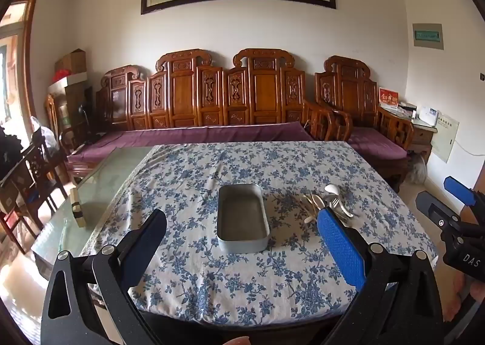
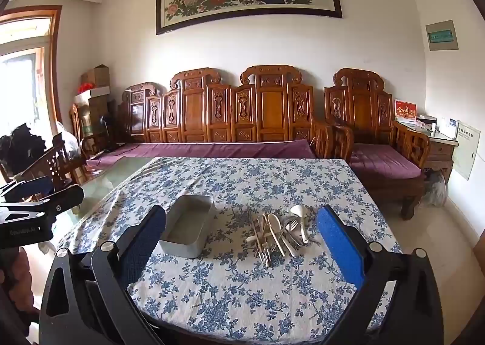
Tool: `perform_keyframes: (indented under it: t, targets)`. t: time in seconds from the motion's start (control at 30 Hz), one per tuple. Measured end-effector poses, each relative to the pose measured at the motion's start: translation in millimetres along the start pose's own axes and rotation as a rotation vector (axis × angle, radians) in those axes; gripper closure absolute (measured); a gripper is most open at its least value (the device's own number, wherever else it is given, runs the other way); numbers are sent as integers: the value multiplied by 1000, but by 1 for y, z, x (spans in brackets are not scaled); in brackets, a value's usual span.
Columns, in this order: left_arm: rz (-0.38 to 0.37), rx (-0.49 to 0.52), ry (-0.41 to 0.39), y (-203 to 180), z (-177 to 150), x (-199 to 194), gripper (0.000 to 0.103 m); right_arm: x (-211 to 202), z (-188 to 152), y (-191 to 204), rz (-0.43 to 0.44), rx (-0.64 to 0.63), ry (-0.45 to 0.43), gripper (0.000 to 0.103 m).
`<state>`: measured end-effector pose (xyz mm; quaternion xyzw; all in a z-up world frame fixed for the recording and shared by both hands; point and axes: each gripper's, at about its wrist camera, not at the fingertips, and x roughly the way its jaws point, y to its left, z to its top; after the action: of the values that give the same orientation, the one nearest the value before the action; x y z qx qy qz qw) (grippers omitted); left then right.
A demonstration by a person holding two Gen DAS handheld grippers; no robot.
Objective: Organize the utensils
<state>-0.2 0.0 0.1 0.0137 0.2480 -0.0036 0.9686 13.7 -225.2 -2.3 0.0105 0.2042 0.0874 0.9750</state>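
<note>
Both tongs, left point(image 1: 242, 236) and right point(image 2: 242, 233), are hanging spread wide, pinching nothing; spoons and forks point(image 2: 277, 231) are lying at the tin's point(image 2: 189, 228) three o'clock.

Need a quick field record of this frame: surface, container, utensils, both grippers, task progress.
surface: table with blue floral tablecloth
container: grey metal tray, empty, upright on the cloth
utensils: mixed pile of spoons, forks and chopsticks, on the cloth to the right of the tray, apart from it
left gripper: open, holding nothing, above the table's near edge
right gripper: open, holding nothing, facing the pile
progress: nothing in the tray yet
</note>
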Motion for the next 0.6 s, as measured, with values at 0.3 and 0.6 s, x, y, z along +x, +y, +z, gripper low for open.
perform_keyframes:
  t: [0.3,0.6]
  targets:
    - [8,2,-3,-5,5,-5,7,1,2,0,-1,1,-6,2]
    - [-1,3,-14,-2,10,-10,7,-4,7,1,-2,1,-13,2]
